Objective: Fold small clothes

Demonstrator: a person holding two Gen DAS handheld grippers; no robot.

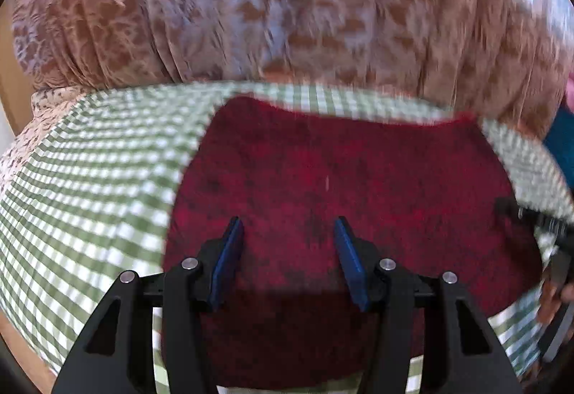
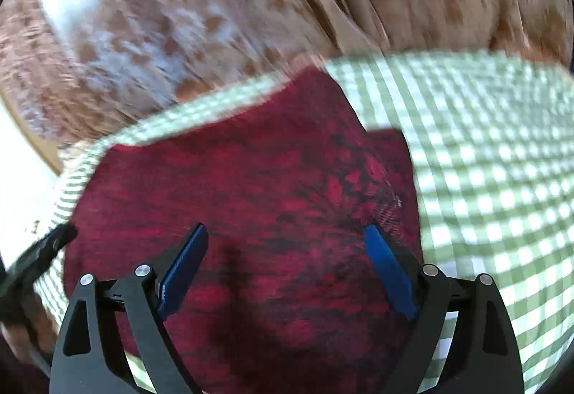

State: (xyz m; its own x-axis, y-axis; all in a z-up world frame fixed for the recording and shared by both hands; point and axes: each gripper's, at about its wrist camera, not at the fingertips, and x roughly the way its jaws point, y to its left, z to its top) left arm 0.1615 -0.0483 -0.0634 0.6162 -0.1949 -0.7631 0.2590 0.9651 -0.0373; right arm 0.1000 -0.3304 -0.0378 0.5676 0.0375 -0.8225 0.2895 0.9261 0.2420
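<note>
Starting at the left side, the left gripper (image 1: 288, 225) hovers over the red garment (image 1: 340, 186) with its blue pads spread apart and nothing between them, so it is released; the cloth fills the middle of its view from about 9 o'clock across to 3 o'clock, lying on a green checked cloth (image 1: 89, 186) that shows at 9 o'clock and again in a thin band at 12 o'clock. Beyond that, toward 12 o'clock, hangs a brown patterned fabric (image 1: 287, 6), blurred. At 3 o'clock in this view a dark bit of the other tool reaches the garment's edge. Moving right, the right gripper (image 2: 287, 232) is likewise released, its jaws wide and empty above the same red garment (image 2: 251, 186), with the green checked cloth (image 2: 495, 160) spreading from 1 to 4 o'clock. As for progress, the garment seems to lie as a fairly compact, roughly rectangular shape with straight edges, and a layered flap shows near 1 o'clock in the right view, which suggests at least one fold is in; whether more folds are wanted I cannot tell. The fabric is deep red mottled with darker, perhaps floral, marks, soft and slightly rumpled, with a brighter red hem along its far edge.
</note>
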